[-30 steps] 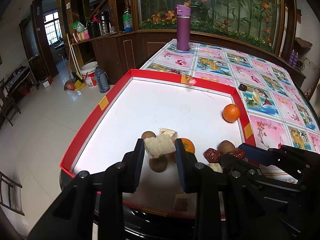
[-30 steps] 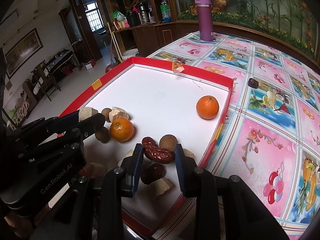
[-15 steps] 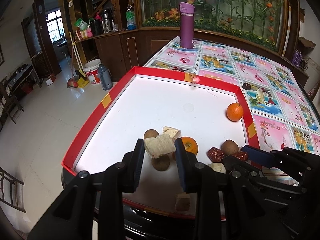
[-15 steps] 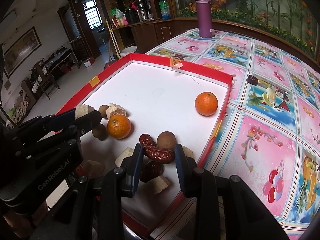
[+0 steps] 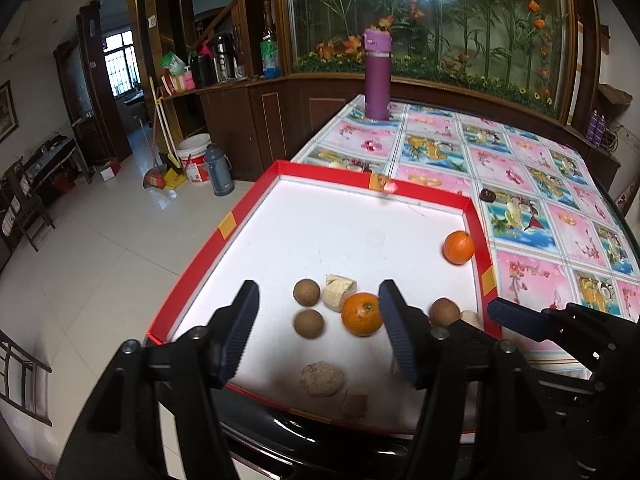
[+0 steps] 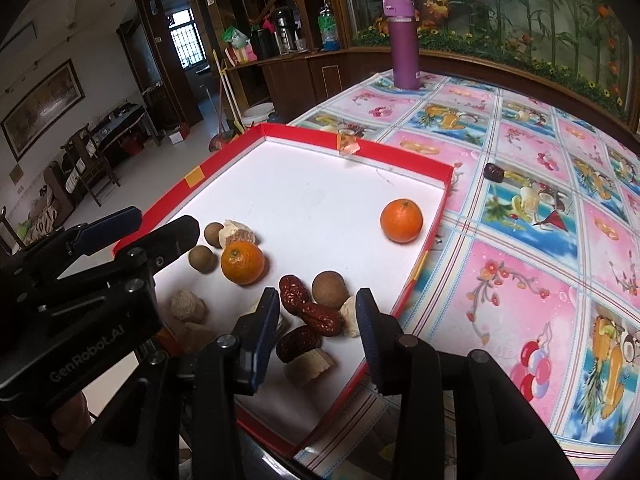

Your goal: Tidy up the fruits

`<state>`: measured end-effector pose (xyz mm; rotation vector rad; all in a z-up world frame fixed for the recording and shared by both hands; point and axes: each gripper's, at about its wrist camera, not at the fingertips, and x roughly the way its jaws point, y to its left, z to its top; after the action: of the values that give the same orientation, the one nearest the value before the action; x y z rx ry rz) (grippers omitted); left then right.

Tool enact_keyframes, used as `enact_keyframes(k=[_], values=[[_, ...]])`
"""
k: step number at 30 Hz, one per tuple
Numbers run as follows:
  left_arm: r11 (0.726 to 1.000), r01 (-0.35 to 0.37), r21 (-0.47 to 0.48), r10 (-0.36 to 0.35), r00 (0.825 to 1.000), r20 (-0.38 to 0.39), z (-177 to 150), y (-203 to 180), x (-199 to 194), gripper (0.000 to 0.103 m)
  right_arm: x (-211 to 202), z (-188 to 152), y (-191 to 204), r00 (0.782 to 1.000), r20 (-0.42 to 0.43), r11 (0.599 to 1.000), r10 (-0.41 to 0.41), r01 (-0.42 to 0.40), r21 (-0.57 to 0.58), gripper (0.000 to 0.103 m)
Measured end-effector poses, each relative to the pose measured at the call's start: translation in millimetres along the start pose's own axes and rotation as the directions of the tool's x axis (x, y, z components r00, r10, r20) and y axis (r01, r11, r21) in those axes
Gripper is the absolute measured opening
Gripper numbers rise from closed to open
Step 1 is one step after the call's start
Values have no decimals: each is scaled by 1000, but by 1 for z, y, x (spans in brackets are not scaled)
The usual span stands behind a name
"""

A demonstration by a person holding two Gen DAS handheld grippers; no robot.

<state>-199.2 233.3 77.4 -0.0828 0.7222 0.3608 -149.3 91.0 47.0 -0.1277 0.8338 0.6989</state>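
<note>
Low in the frame, the left tongs (image 5: 318,330) are opening, empty, above a beige chunk (image 5: 322,378) in the tray (image 5: 200,276). The right tongs (image 6: 316,326) are opening too, a date (image 6: 310,312) lying slantwise between them, unpressed, nearer this hand.

Daylight entered from the barred window (image 5: 119,62) at the far left of the room and lit both views evenly, while the white floor of the red-rimmed cardboard tray (image 5: 332,220) was overexposed to a near-featureless glare. The round orange mandarin (image 6: 243,261) and the other small fruits cast only short, soft shadows on that white surface. Both fisheye views bent straight edges strongly toward the borders, the corners fell to black vignette, and the nearest black plastic gripper housings (image 6: 76,320) appeared dark and slightly soft.
</note>
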Motion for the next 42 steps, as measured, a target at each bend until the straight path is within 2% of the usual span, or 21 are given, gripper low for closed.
enact_keyframes(k=[8, 19, 22, 27, 31, 42], values=[[999, -39, -15, 40, 996, 74, 8, -4, -32, 86, -29, -1, -3, 998, 64, 1000, -17, 18, -5, 41], [993, -104, -56, 112, 978, 175, 7, -10, -85, 103, -84, -11, -1, 981, 191, 1000, -24, 24, 2, 48], [990, -115, -78, 128, 971, 200, 6, -13, -101, 103, -100, -16, -2, 974, 225, 1000, -20, 20, 4, 51], [986, -138, -88, 154, 968, 199, 4, -21, -117, 103, -126, -25, -2, 959, 284, 1000, -21, 19, 10, 56], [984, -159, -82, 173, 961, 218, 0, -25, -131, 103, -144, -32, -4, 945, 326, 999, -31, 26, 21, 64], [986, -151, -74, 165, 951, 262, -8, -29, -157, 103, -169, -43, -4, 918, 393, 999, -54, 47, 27, 70]])
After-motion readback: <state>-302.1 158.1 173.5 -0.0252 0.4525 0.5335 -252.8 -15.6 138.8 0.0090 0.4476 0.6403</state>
